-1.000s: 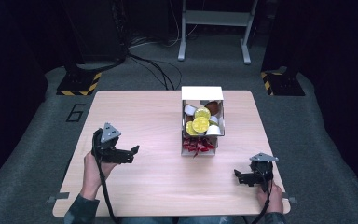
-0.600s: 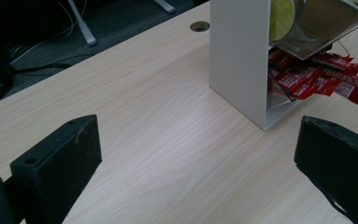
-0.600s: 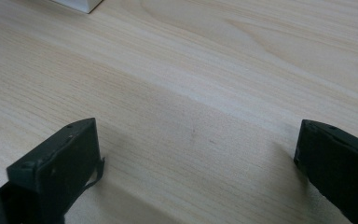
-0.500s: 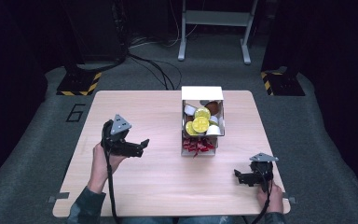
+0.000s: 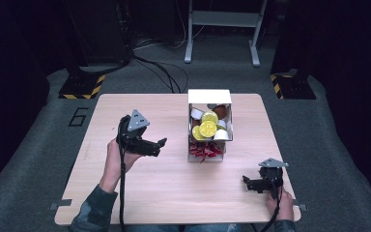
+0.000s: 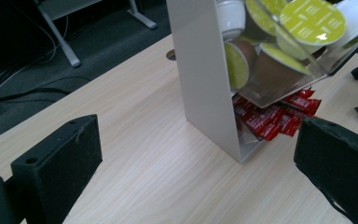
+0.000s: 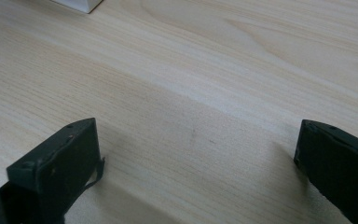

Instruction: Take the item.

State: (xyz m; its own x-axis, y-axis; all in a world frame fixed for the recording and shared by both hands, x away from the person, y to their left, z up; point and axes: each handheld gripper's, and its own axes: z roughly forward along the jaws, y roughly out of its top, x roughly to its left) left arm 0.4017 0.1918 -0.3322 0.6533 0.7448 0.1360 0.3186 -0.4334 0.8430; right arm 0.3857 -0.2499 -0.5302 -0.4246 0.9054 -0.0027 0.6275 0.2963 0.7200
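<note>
A white dispenser box (image 5: 209, 96) stands at the middle back of the wooden table (image 5: 125, 203). Behind its clear front lie yellow, white and brown coffee capsules (image 5: 207, 128), and red sachets (image 5: 205, 151) fill its bottom shelf. In the left gripper view the box (image 6: 200, 70) rises close ahead, with capsules (image 6: 311, 21) and sachets (image 6: 272, 116) to its right. My left gripper (image 5: 160, 145) is open, held above the table just left of the box. My right gripper (image 5: 245, 182) rests open near the front right corner, with bare wood between its jaws in the right gripper view.
Grey carpet surrounds the table, with a "6" marked on it at the left (image 5: 78, 116). Cables (image 5: 159, 67) and a metal frame's legs (image 5: 222, 34) lie behind the table. Hazard-striped feet (image 5: 82, 89) stand at both back corners.
My left gripper has moved forward and to the right, toward the box. The right gripper has stayed where it was.
</note>
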